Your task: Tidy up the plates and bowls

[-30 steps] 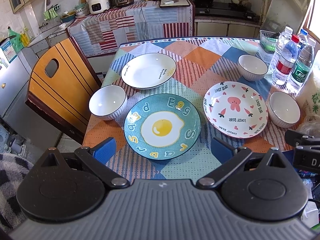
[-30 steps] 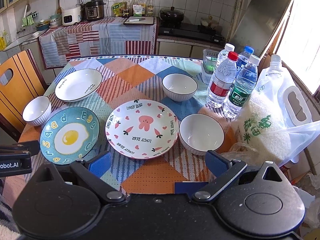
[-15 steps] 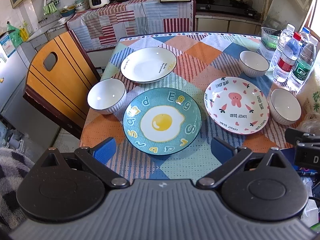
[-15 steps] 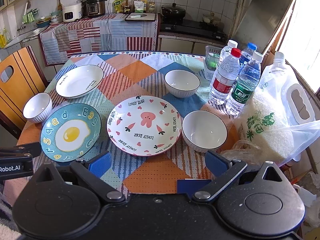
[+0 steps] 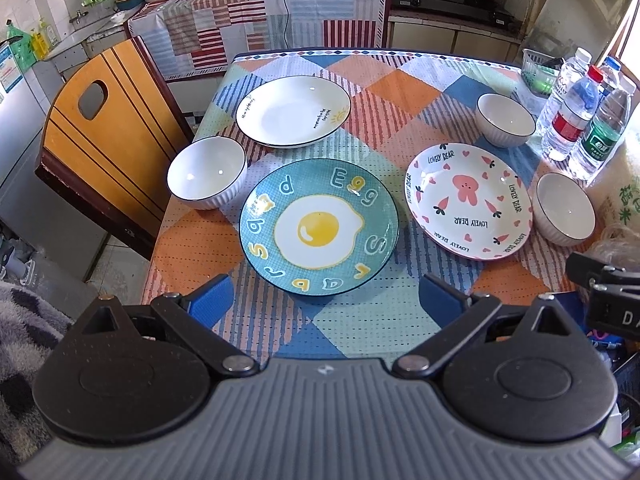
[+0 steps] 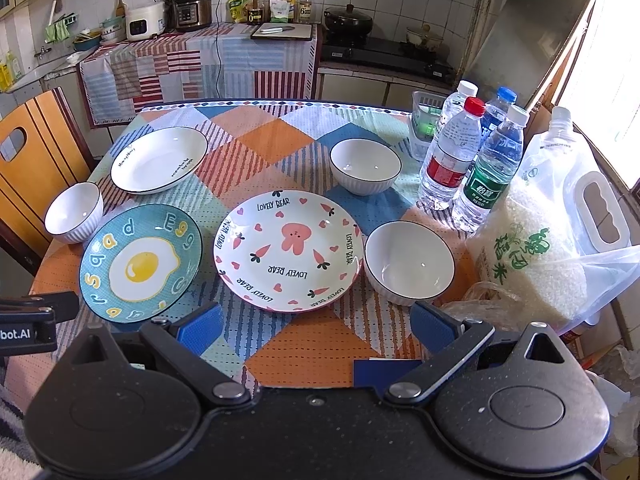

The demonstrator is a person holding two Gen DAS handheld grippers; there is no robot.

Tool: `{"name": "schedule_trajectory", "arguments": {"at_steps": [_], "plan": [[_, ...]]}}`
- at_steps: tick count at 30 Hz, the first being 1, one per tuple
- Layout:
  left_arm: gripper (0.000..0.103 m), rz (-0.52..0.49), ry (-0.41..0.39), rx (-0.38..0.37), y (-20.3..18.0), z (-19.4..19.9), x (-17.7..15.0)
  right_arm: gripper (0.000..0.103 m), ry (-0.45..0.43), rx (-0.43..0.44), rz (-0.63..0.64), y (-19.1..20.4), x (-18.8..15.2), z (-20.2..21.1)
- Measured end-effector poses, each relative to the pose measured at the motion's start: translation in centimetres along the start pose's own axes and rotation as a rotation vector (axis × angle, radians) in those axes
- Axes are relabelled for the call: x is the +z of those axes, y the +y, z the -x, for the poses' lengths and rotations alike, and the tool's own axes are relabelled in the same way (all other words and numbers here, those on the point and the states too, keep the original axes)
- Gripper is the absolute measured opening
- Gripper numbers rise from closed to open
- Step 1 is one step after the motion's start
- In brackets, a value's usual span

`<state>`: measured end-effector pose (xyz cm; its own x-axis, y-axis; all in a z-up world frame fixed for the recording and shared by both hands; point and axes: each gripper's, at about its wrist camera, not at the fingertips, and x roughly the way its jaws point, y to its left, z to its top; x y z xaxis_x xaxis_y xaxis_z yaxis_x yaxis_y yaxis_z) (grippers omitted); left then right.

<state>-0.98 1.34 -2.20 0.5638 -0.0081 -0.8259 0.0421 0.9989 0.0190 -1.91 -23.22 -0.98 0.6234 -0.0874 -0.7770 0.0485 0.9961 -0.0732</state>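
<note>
Three plates lie on the checked tablecloth: a teal egg plate (image 5: pixel 318 226) (image 6: pixel 140 262), a pink rabbit plate (image 5: pixel 468 202) (image 6: pixel 288 250) and a white plate (image 5: pixel 293 110) (image 6: pixel 159 165). Three white ribbed bowls stand around them: left bowl (image 5: pixel 206 172) (image 6: pixel 74 212), far bowl (image 5: pixel 505 119) (image 6: pixel 365 166), near right bowl (image 5: pixel 565 208) (image 6: pixel 409 262). My left gripper (image 5: pixel 326 300) is open and empty, above the table's near edge before the egg plate. My right gripper (image 6: pixel 316 326) is open and empty, before the rabbit plate.
Several water bottles (image 6: pixel 472 164) and a bag of rice (image 6: pixel 552 240) stand at the table's right side, with a small green basket (image 6: pixel 426 124) behind. A wooden chair (image 5: pixel 100 136) stands at the left. A kitchen counter (image 6: pixel 200 56) runs behind the table.
Both grippers have risen and tipped a little; the dishes sit lower in both views. Nothing on the table has moved. Both grippers stay open.
</note>
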Motion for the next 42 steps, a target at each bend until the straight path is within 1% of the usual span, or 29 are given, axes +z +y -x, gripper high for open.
{"name": "schedule_trajectory", "arguments": {"at_steps": [3,16,19,23,28,32,36,39,42], "plan": [[0.1,-0.011,-0.004,0.004,-0.2,0.1,0.0,0.101,-0.001,0.001,0.002,0.1,0.0,0.0],[0.099,0.007,0.005,-0.013,0.0,-0.2,0.2,0.101,-0.02,0.02,0.008,0.1,-0.1,0.0],[0.097,0.005,0.009,-0.019,0.1,-0.2,0.2,0.101,-0.028,0.024,0.013,0.2,0.0,0.1],[0.096,0.008,0.009,-0.028,0.4,-0.5,0.3,0.101,-0.036,0.031,0.021,0.6,0.1,0.1],[0.096,0.001,-0.003,-0.033,0.9,-0.6,0.7,0.101,-0.072,0.055,0.025,0.9,0.2,0.2],[0.096,-0.003,-0.026,-0.015,1.9,-0.7,1.4,0.101,-0.162,0.099,-0.001,1.0,0.3,0.4],[0.096,-0.003,-0.037,-0.018,3.4,-1.3,2.9,0.101,-0.26,0.188,-0.057,0.9,0.8,-0.1],[0.096,-0.001,-0.028,-0.046,4.5,-2.3,4.6,0.101,-0.278,0.24,-0.067,1.3,1.9,-1.3],[0.096,0.0,-0.018,-0.079,5.6,-3.8,6.5,0.101,-0.28,0.278,-0.038,2.4,3.5,-2.4]]}}
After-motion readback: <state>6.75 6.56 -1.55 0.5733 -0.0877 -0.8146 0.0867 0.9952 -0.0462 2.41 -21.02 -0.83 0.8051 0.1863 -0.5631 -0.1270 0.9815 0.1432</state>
